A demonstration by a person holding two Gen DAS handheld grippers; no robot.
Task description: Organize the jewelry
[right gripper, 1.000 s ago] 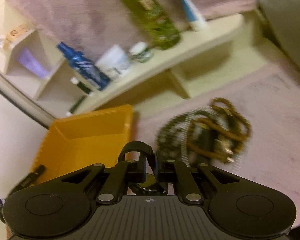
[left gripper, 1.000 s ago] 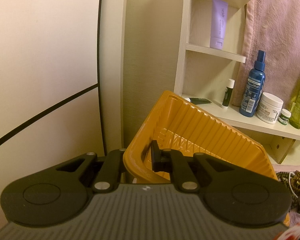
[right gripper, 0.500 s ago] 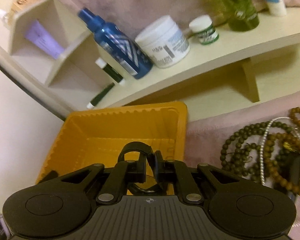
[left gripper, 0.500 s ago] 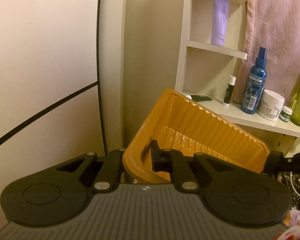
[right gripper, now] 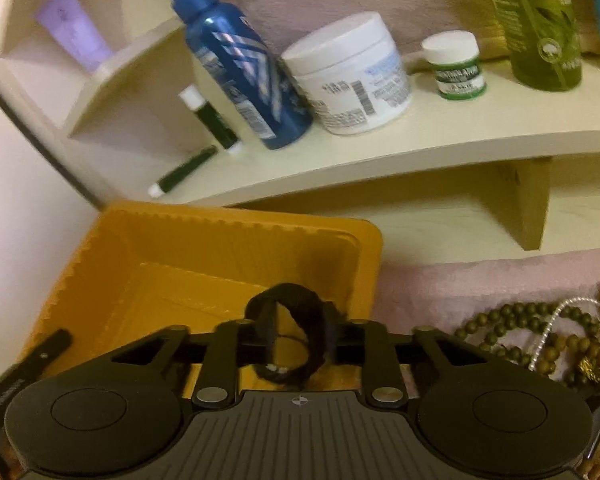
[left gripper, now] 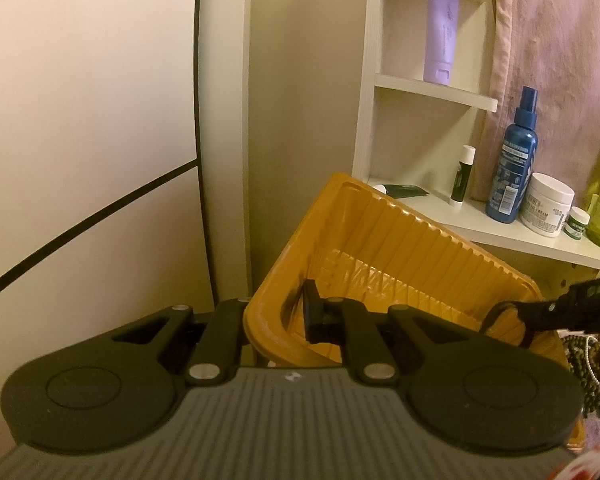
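My left gripper (left gripper: 276, 320) is shut on the near rim of a ribbed yellow tray (left gripper: 412, 256) and holds it tilted up. My right gripper (right gripper: 296, 336) is over the tray's (right gripper: 204, 256) inside with its jaws spread apart, and a black fabric band (right gripper: 300, 332) sits loose between them. In the left wrist view the right gripper (left gripper: 516, 316) comes in from the right over the tray's far corner. A tangle of green and brown bead strands with a white chain (right gripper: 548, 340) lies on the pink cloth (right gripper: 460, 280) to the right of the tray.
A cream shelf unit (right gripper: 420, 148) stands behind the tray with a blue spray bottle (right gripper: 240, 64), a white jar (right gripper: 352, 76), a small green-labelled jar (right gripper: 458, 66), a green bottle (right gripper: 540, 20), a lip-balm stick (right gripper: 210, 120) and a purple tube (left gripper: 440, 32). A pale wall (left gripper: 80, 120) is at left.
My right gripper moved left from the bead pile to over the tray and its jaws spread, leaving the black band loose between them. The left gripper kept hold of the tilted tray.
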